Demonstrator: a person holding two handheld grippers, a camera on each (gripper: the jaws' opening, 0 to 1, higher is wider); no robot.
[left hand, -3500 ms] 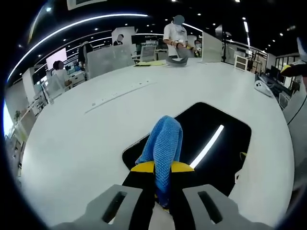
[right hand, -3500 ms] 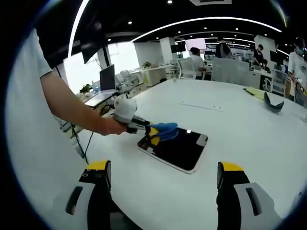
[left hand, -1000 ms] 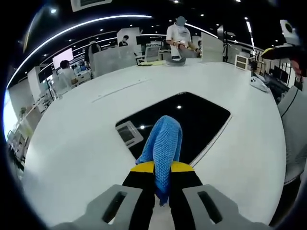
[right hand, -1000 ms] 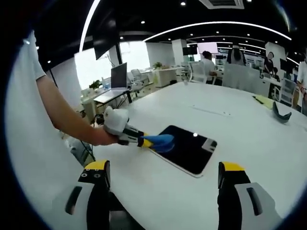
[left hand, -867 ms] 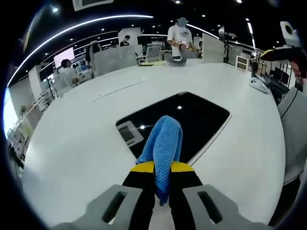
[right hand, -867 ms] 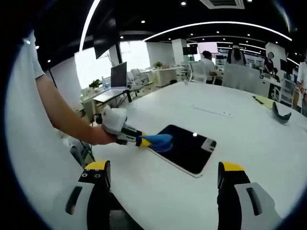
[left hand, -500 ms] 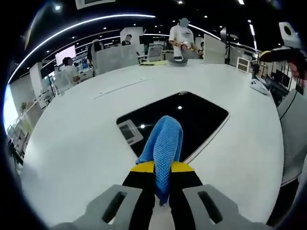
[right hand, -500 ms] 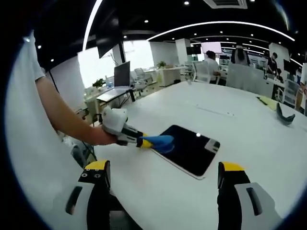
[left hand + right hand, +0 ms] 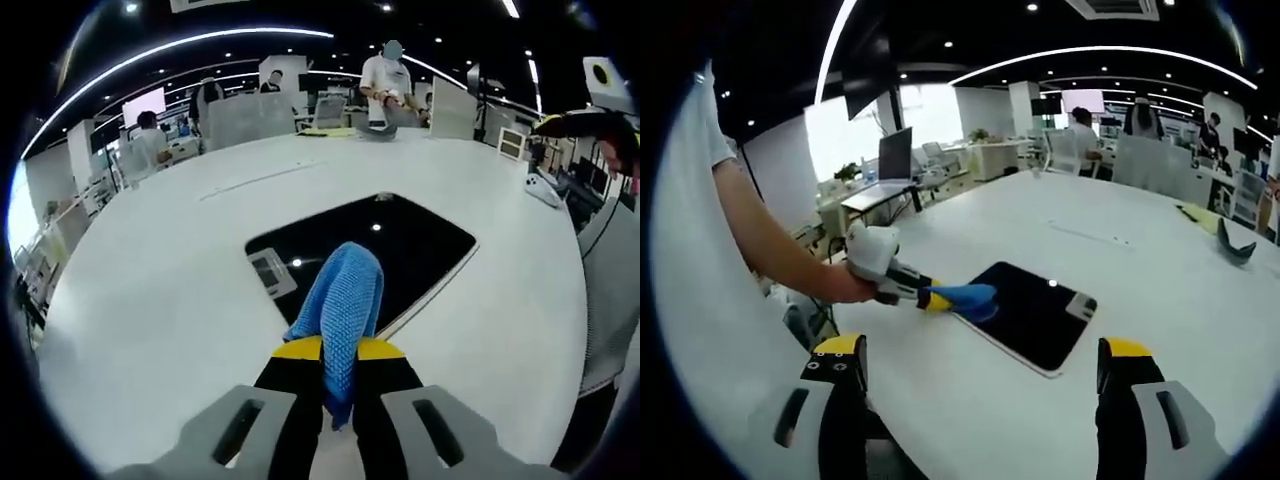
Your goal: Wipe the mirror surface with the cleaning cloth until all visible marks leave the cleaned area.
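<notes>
A dark rectangular mirror lies flat on the white table, reflecting ceiling lights. My left gripper is shut on a blue cleaning cloth, whose free end hangs over the mirror's near edge. In the right gripper view the same cloth rests at the mirror's left corner, held by the left gripper in a person's hand. My right gripper stands open over the table, well short of the mirror, nothing between its yellow-tipped jaws.
A small grey patch shows at one corner of the mirror. People stand and sit at desks beyond the table's far edge. A dark curved object lies far right on the table. Bare white tabletop surrounds the mirror.
Since 3.5 s ago the left gripper has shifted with the cloth, so the mirror sits differently in its view. Over the last second both views only drift slightly.
</notes>
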